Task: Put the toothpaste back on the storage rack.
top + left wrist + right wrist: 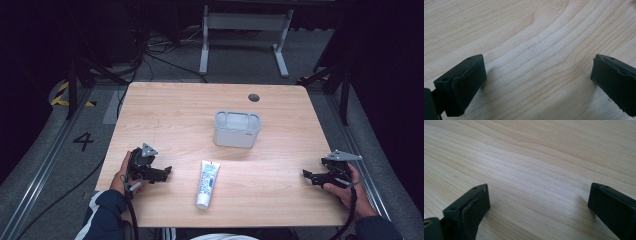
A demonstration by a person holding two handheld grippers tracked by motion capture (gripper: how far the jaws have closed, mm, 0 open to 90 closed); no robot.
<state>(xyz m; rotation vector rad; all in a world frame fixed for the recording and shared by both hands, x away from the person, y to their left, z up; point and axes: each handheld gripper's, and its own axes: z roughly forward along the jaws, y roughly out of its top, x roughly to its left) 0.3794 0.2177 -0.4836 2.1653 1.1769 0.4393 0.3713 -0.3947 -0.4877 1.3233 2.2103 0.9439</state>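
A white toothpaste tube (207, 183) with blue print lies flat near the table's front edge, cap toward the person. Behind it stands an empty grey rectangular holder (237, 129) at the table's middle. My left gripper (165, 172) rests low on the table at the front left, a short way left of the tube, pointing right. Its jaws stand wide open over bare wood (536, 75). My right gripper (307, 175) sits at the front right, pointing left toward the tube, well apart from it. Its jaws are also wide open over bare wood (536, 202).
The light wooden table (165, 110) has a round dark cable hole (254, 97) at the back. A white desk frame (245, 30) and cables lie on the floor beyond. Dark stands flank the table on both sides.
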